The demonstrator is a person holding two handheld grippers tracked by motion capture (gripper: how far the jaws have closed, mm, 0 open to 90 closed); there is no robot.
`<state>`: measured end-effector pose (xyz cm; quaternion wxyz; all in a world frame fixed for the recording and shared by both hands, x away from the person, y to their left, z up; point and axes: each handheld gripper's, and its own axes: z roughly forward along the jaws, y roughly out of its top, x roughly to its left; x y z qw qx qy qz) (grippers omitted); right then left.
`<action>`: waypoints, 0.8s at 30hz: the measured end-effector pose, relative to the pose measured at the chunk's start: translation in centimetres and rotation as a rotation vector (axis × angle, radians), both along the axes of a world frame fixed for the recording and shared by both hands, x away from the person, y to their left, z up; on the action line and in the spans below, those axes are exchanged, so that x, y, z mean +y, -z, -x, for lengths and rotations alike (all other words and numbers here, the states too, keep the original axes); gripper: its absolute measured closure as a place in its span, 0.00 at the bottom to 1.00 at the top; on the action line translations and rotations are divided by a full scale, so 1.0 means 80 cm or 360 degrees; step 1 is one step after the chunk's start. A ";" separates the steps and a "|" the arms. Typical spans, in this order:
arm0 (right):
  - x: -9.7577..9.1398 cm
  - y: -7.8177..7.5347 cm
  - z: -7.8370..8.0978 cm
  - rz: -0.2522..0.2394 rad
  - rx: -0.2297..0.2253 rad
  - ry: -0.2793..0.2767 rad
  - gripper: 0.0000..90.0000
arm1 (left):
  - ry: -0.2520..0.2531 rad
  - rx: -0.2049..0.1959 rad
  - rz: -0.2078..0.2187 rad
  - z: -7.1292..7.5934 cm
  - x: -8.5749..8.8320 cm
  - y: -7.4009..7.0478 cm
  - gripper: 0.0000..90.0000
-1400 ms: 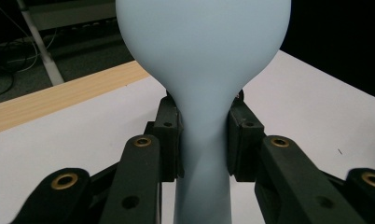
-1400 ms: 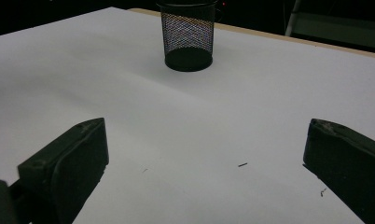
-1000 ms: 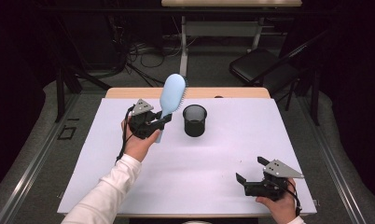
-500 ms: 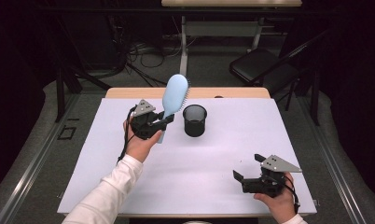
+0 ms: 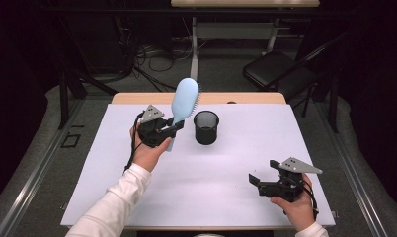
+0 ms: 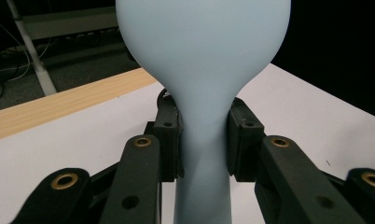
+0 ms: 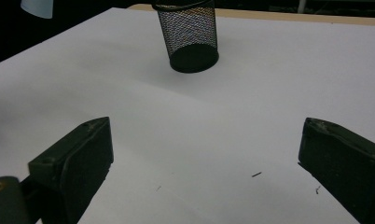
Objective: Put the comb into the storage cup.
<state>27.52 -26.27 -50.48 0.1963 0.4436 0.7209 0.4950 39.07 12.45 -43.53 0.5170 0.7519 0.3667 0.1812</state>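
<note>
A light blue hairbrush (image 5: pixel 185 98) stands tilted upward, head up, just left of a black mesh cup (image 5: pixel 206 127). My left gripper (image 5: pixel 174 129) is shut on its narrow handle, raised above the white table. In the left gripper view the pads (image 6: pixel 169 140) press both sides of the hairbrush (image 6: pixel 204 56) neck. My right gripper (image 5: pixel 262 171) hovers low at the front right, open, pointing toward the cup (image 7: pixel 190 37). Its jaws have just been closing a little, with nothing between them (image 7: pixel 204 140).
The white table top (image 5: pixel 211 197) has a wooden strip (image 5: pixel 137 98) along its far edge. A dark folding chair (image 5: pixel 280 74) and cables lie on the floor beyond. Table edges run close to my right hand.
My right gripper has shifted slightly left and farther from the front edge. The left gripper and the hairbrush have stayed put.
</note>
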 end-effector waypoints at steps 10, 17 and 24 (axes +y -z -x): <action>0.003 -0.028 -0.019 -0.0025 0.0029 -0.0024 0.07 | -0.0003 -0.0009 0.0017 0.001 0.002 -0.002 0.78; 0.009 -0.043 -0.039 -0.0001 0.0098 -0.0037 0.06 | -0.0011 -0.0012 0.0023 0.000 0.002 -0.002 0.78; 0.021 -0.061 -0.056 0.0001 0.0136 -0.0095 0.05 | -0.0015 -0.0012 0.0025 0.000 0.003 -0.002 0.78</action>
